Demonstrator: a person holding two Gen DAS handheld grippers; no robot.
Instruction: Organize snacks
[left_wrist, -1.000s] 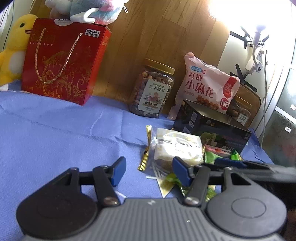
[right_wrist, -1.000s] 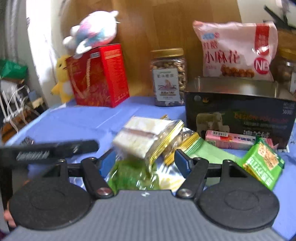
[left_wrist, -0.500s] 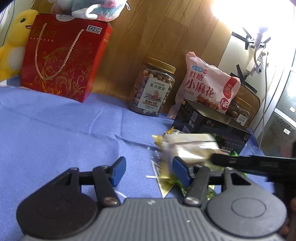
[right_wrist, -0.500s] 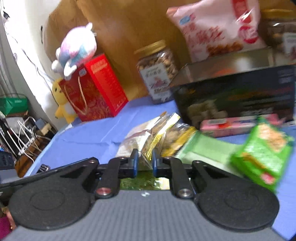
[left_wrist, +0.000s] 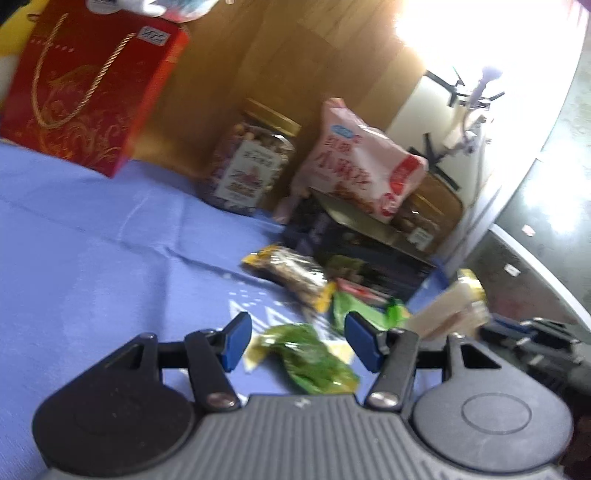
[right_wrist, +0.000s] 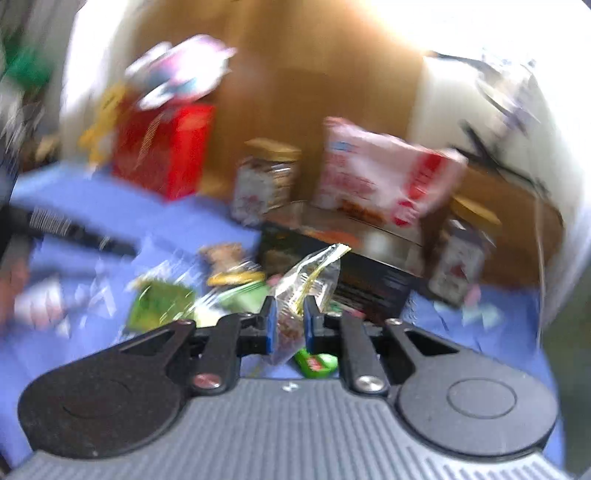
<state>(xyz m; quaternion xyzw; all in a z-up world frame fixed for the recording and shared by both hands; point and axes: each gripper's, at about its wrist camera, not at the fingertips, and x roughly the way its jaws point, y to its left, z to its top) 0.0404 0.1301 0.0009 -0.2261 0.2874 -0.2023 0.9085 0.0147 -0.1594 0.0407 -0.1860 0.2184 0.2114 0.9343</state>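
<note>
My right gripper (right_wrist: 289, 325) is shut on a clear-wrapped sandwich cake packet (right_wrist: 308, 280) and holds it lifted in front of the open dark box (right_wrist: 369, 273). The same packet (left_wrist: 448, 310) shows at the right of the left wrist view, held by the right gripper (left_wrist: 495, 330). My left gripper (left_wrist: 293, 338) is open and empty, low over a green snack packet (left_wrist: 314, 360) on the blue cloth. A nut bar packet (left_wrist: 291, 273), green packets (left_wrist: 362, 306) and a pink bar (left_wrist: 360, 290) lie by the dark box (left_wrist: 369, 258).
At the back stand a red gift bag (left_wrist: 88, 88), a nut jar (left_wrist: 255, 162), a pink snack bag (left_wrist: 362, 166) and a second jar (right_wrist: 461, 258). Plush toys sit on and beside the red bag (right_wrist: 166, 147). The blue cloth (left_wrist: 92, 240) covers the table. Both views are motion-blurred.
My right gripper closed on the sandwich cake packet and lifted it off the pile to the right. The nut bar and green packets underneath are now uncovered. The left gripper stayed open.
</note>
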